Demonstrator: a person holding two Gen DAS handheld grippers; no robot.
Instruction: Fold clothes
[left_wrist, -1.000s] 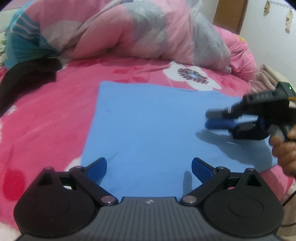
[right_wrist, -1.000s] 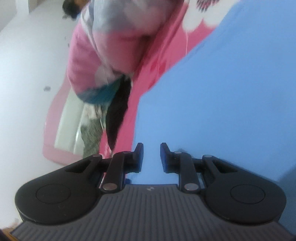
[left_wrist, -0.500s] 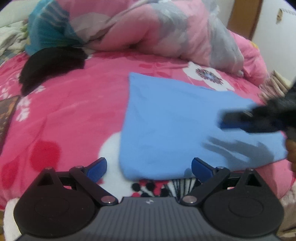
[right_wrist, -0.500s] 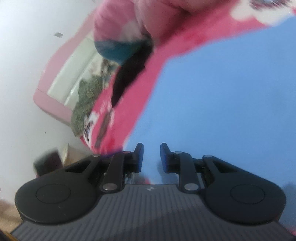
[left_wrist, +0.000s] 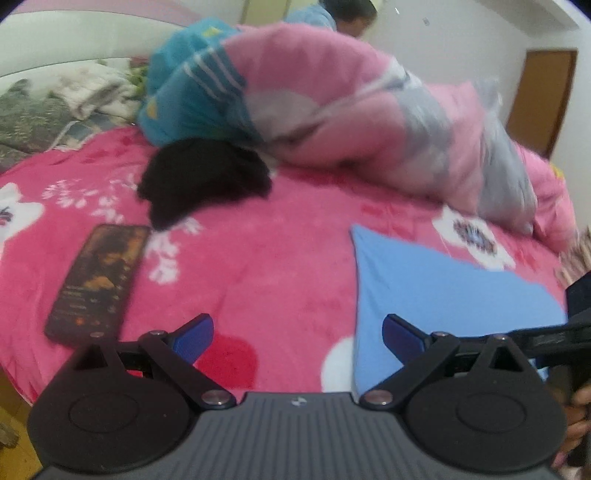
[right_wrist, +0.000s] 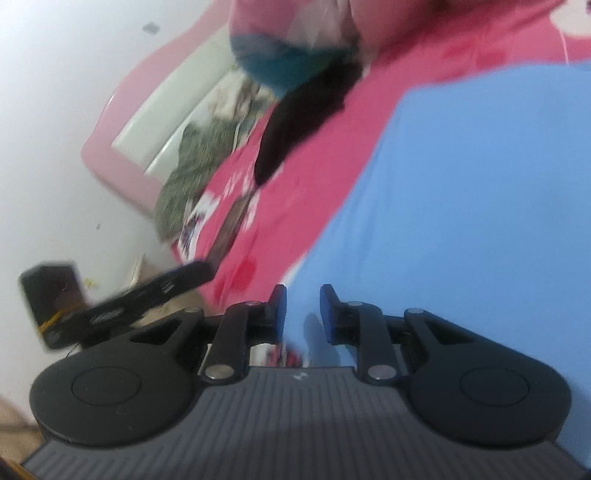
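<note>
Surroundings: pink floral bedspread (left_wrist: 280, 258) under everything; bunched pink/grey/teal quilt (left_wrist: 332, 122) along far side; black garment (left_wrist: 203, 184) heaped just in front of quilt, left of ctr; smartphone (left_wrist: 98, 280) lay flat on spread, left, screen lit; patterned bedding (left_wrist: 44, 114) far left by headboard; wooden door (left_wrist: 543, 99) far right.
Obstructions: none on the cloth itself; in left view the right gripper's body crossed the cloth's right edge at frame edge; a hand (left_wrist: 580, 413) partly seen behind it.
Task item: folded blue garment (left_wrist: 436, 295), flat on spread, right of ctr in left view; filled right half of right view (right_wrist: 461, 203).
Orientation: roughly rectangular fold; one corner pointed toward the quilt; long axis looked to run from that corner to the right, but near edge hidden by gripper – not certain.
Left gripper (left_wrist: 297, 336): jaws wide apart, nothing between; over bare spread, right fingertip just at cloth's left edge; contact not discernible.
Right gripper (right_wrist: 302, 308): jaws narrow, small gap, nothing clamped; over cloth's left margin, view blurred.
Change vs 1 s earlier: left view then sat squarely over the blue cloth; now shifted left, phone + more spread exposed. Right view rolled; left gripper's body (right_wrist: 122, 302) now visible lower left. Both jaw gaps unchanged.
</note>
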